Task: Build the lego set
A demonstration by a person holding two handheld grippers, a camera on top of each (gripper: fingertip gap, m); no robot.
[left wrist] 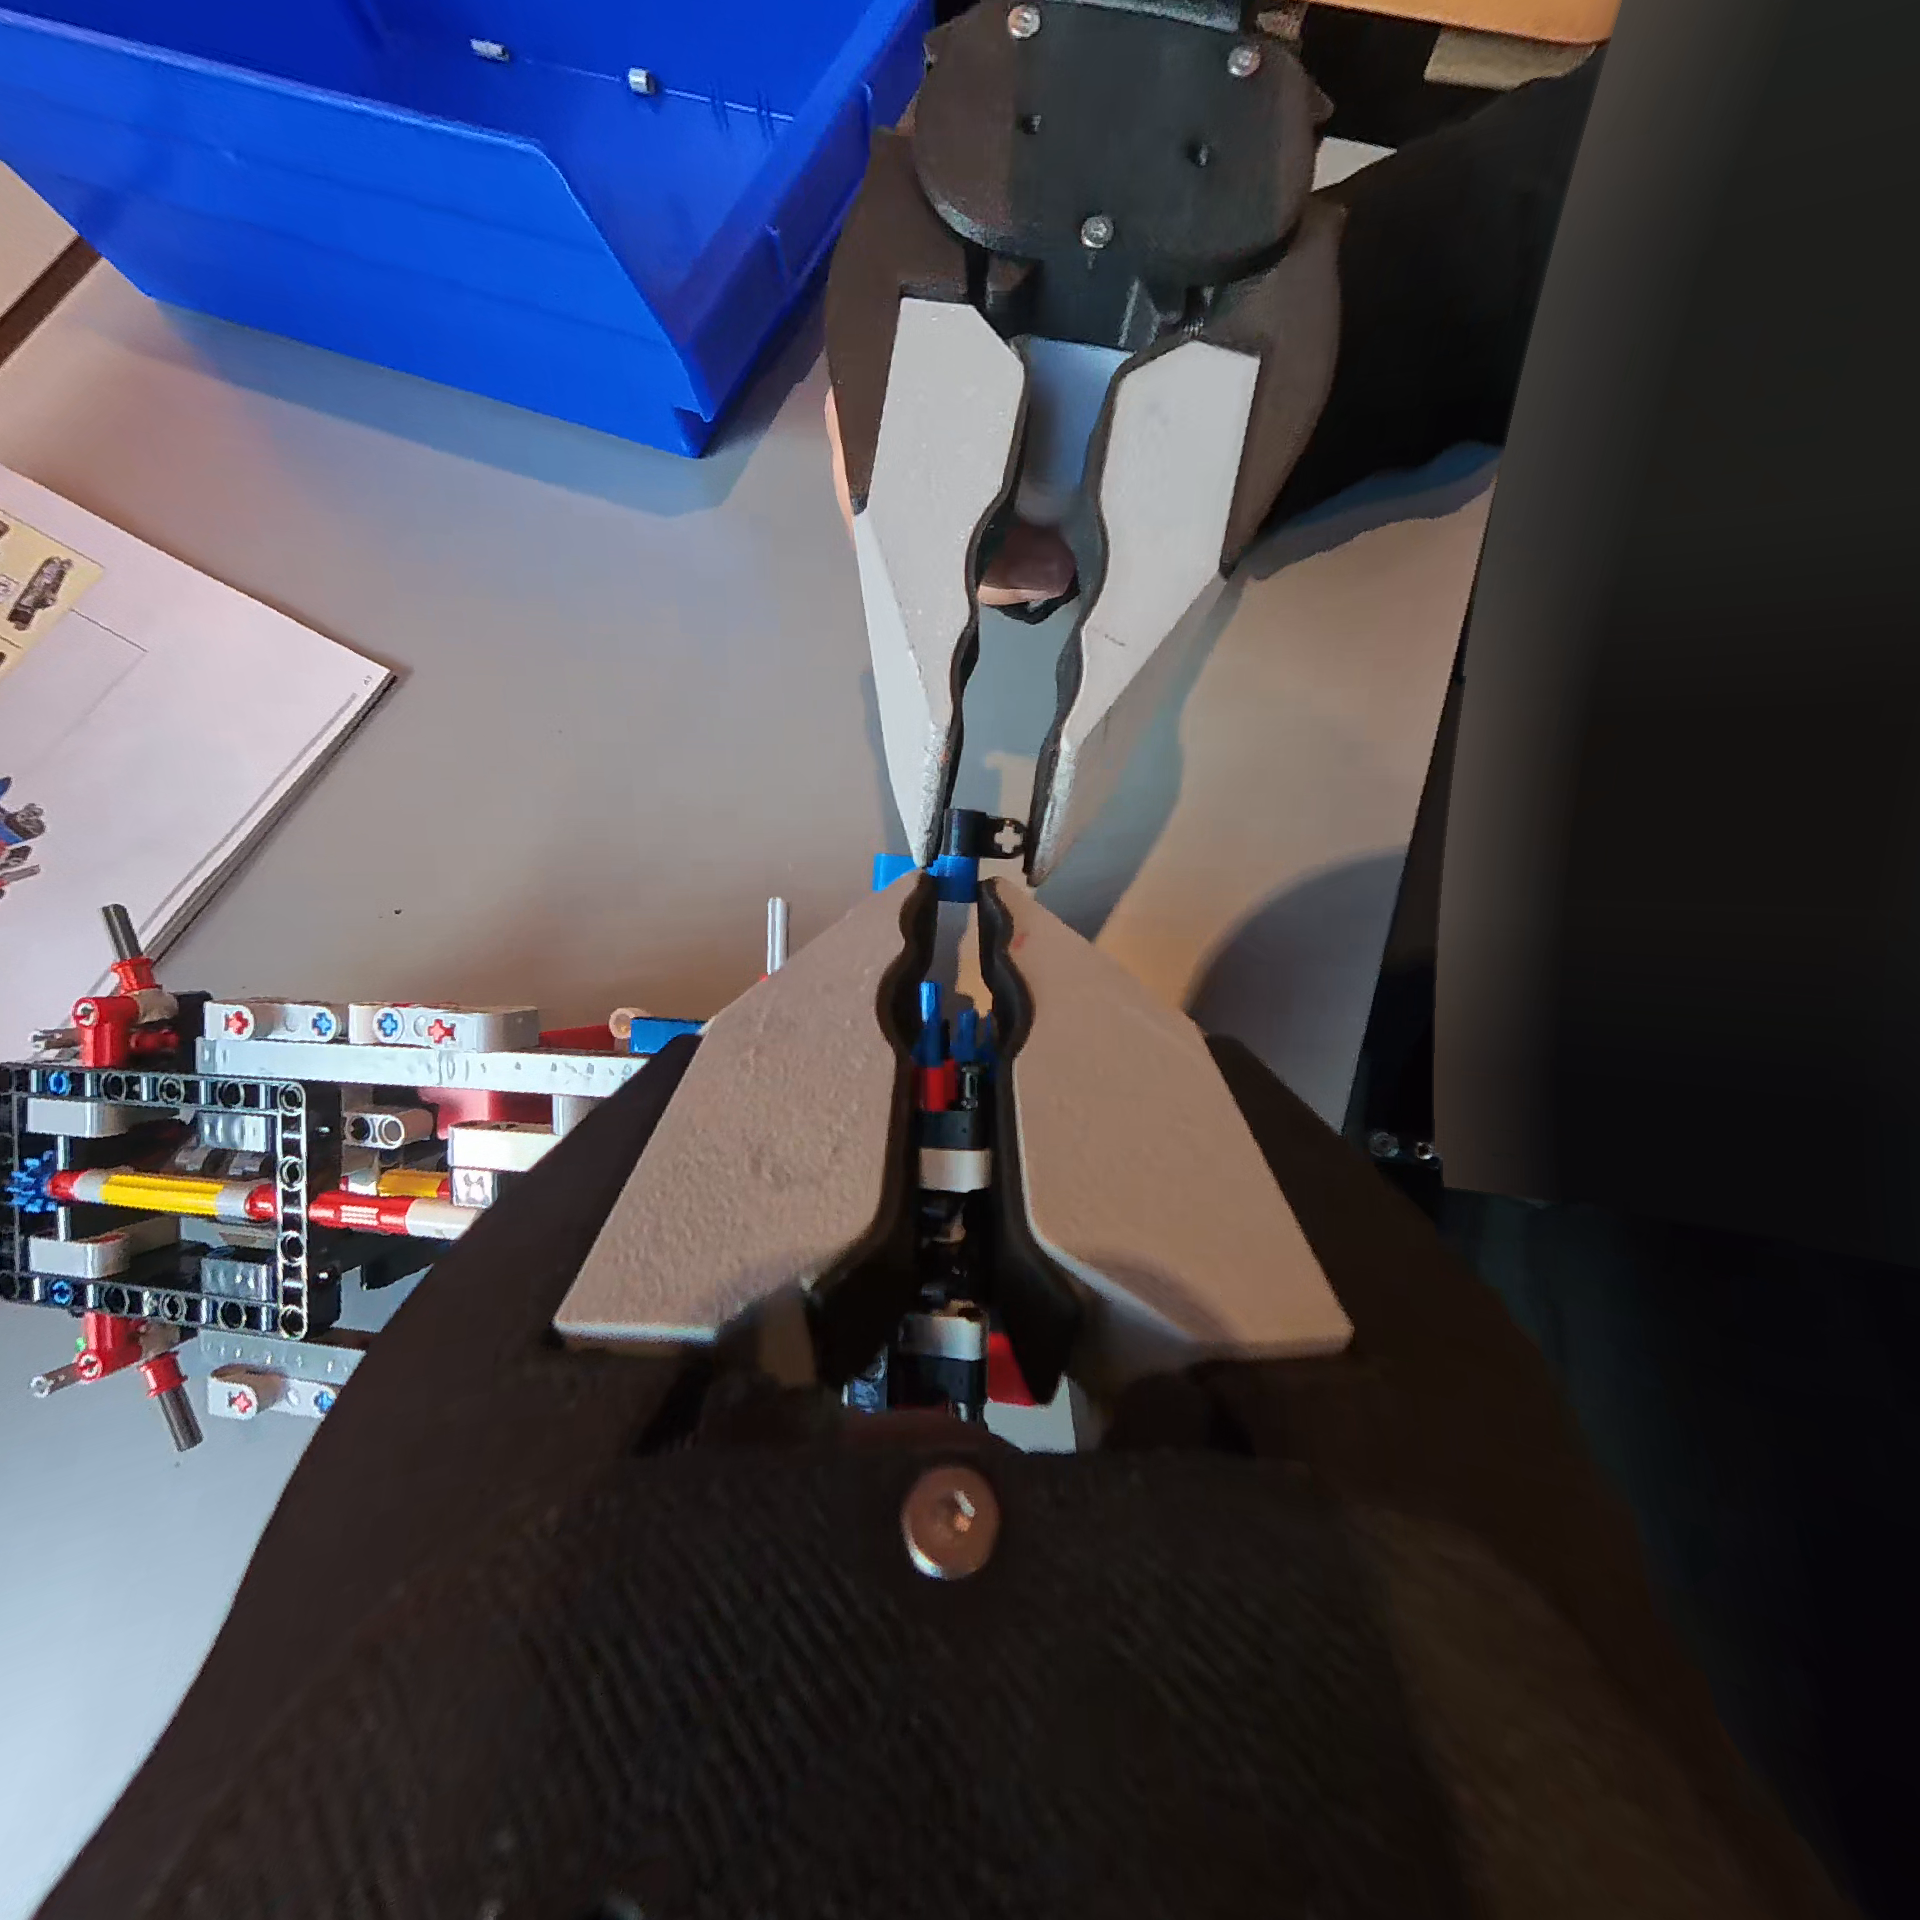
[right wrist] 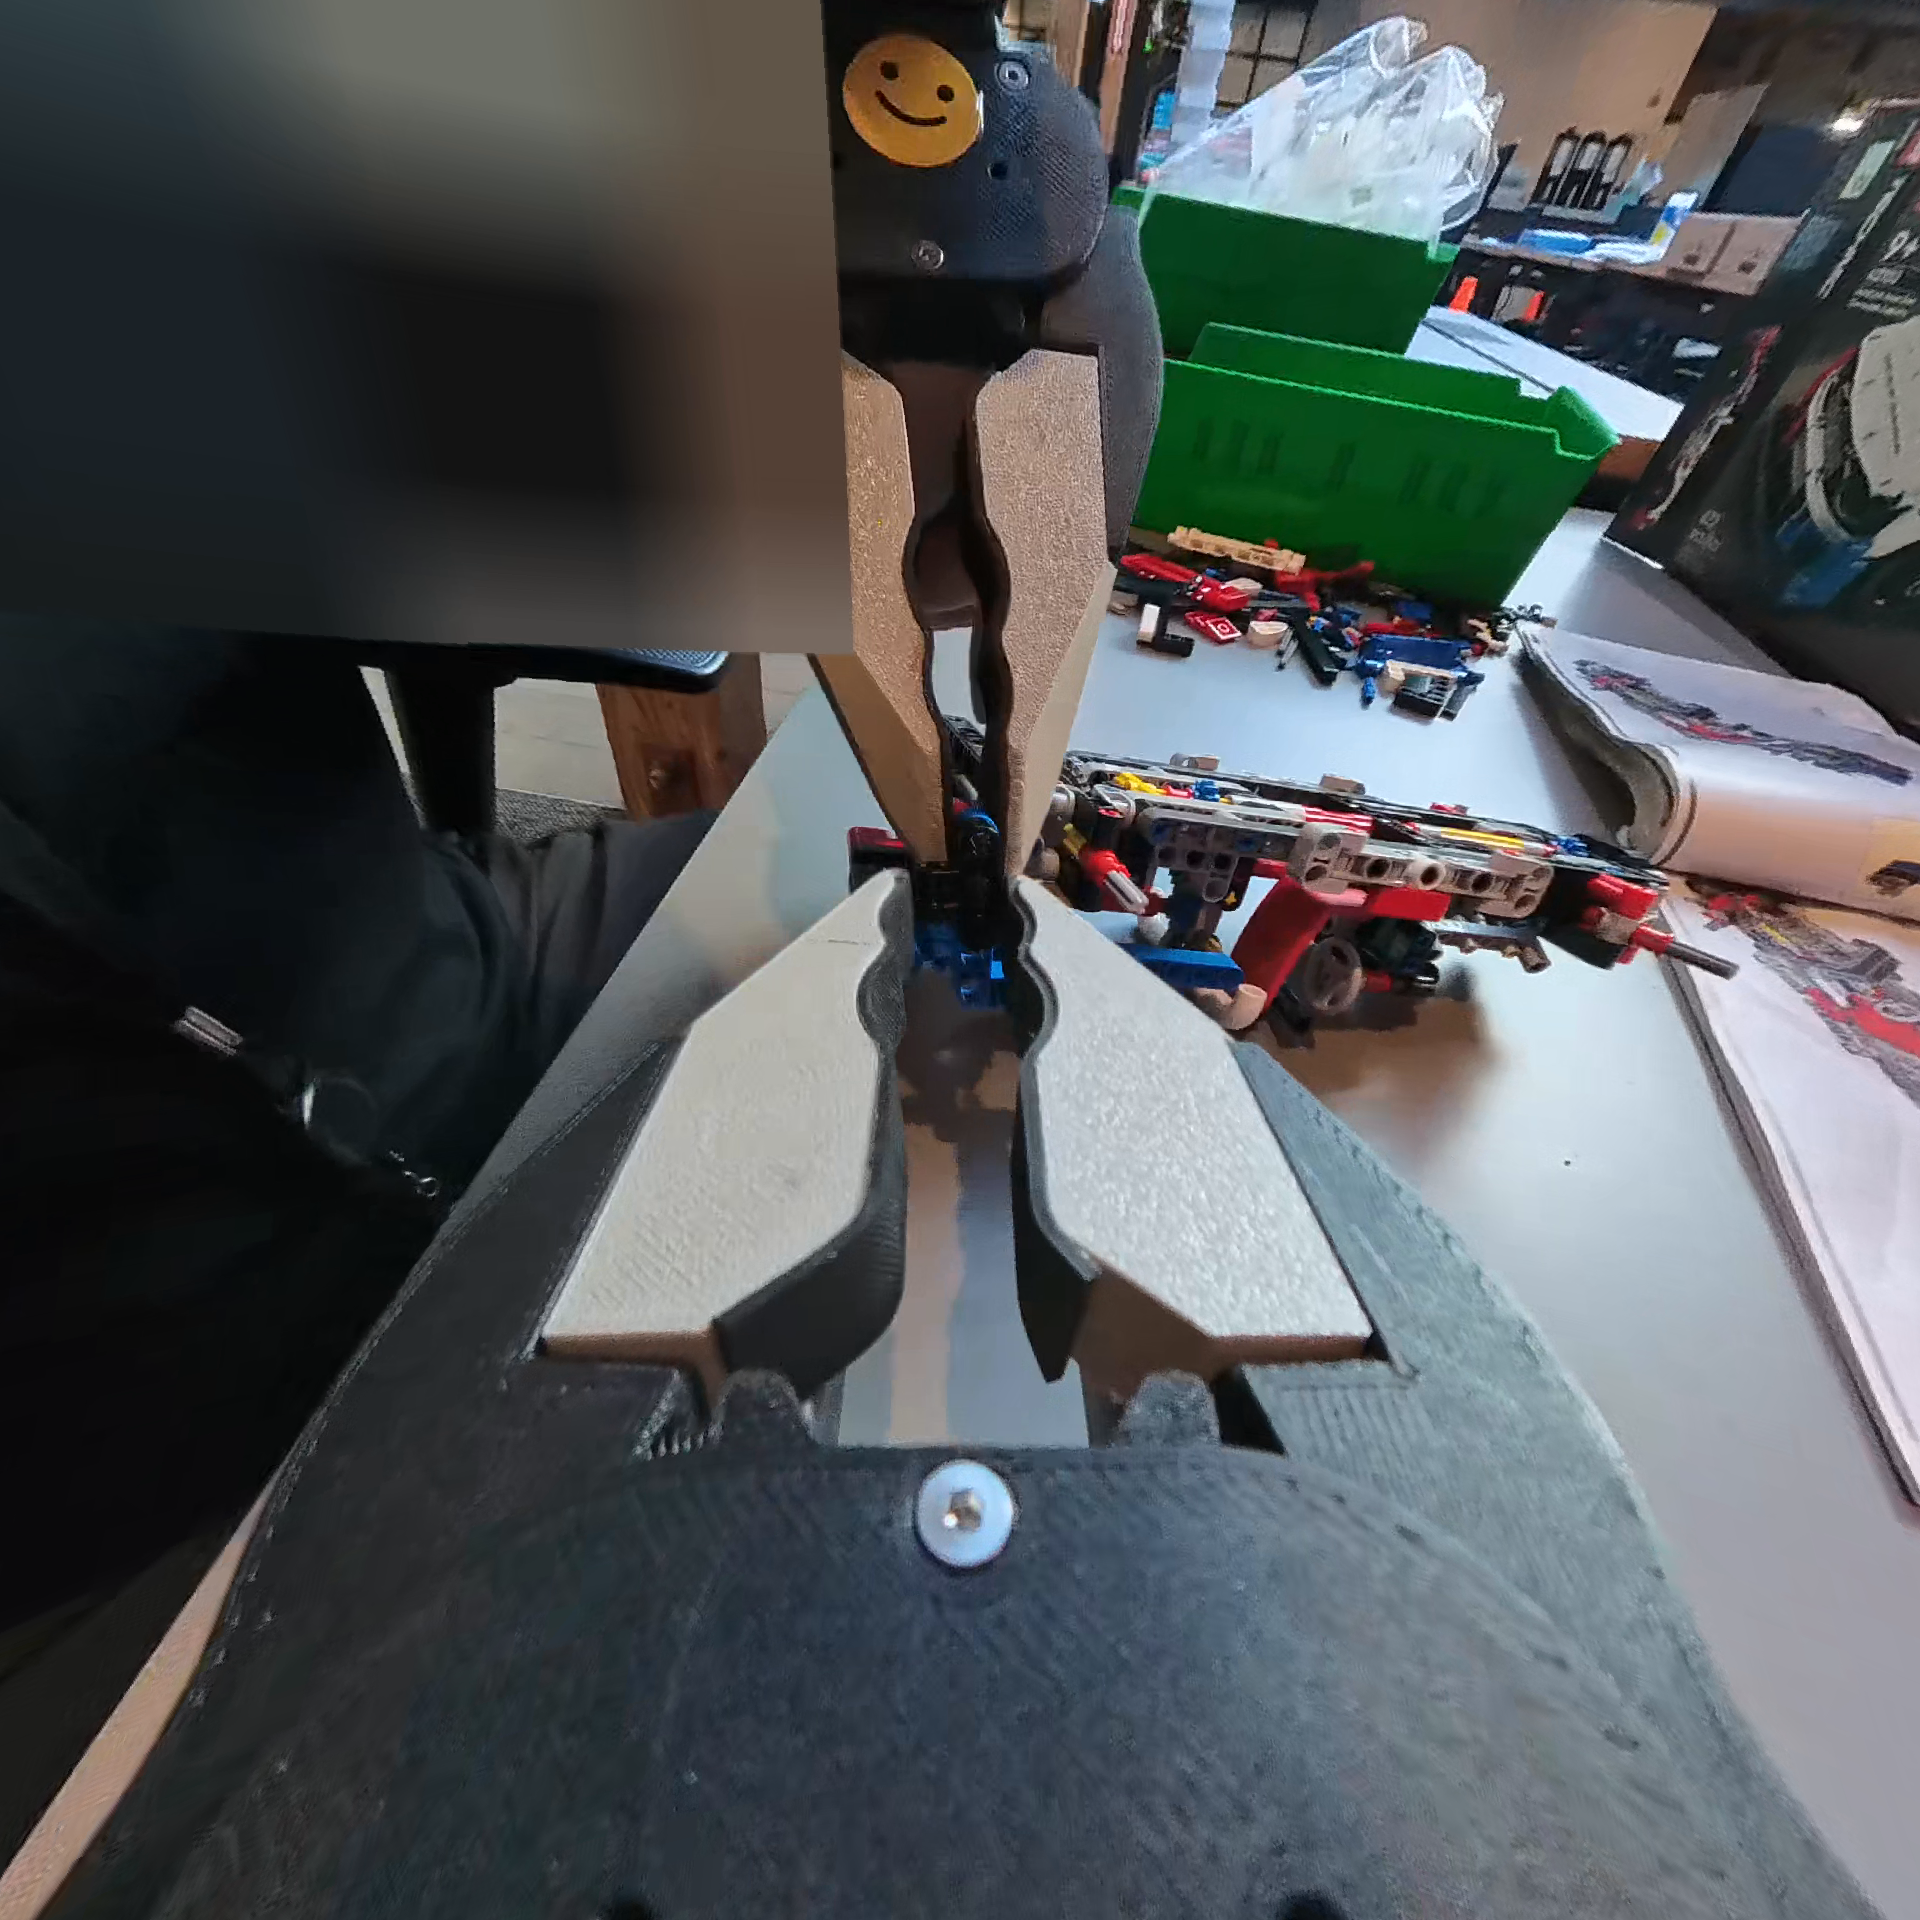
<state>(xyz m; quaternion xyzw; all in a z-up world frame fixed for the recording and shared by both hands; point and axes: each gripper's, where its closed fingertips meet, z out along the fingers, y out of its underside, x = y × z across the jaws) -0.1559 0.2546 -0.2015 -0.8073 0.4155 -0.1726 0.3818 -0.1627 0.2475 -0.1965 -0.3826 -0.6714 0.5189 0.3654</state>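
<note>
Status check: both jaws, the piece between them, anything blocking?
Left gripper shut on small sub-assembly. Right gripper shut on black connector, tip to tip above table edge. Chassis sits left, clear. No obstruction.

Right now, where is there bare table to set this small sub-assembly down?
Free: the grey table between the blue bin, the instruction booklet and the chassis. Crowded: the loose pieces in front of the green bins.
</note>
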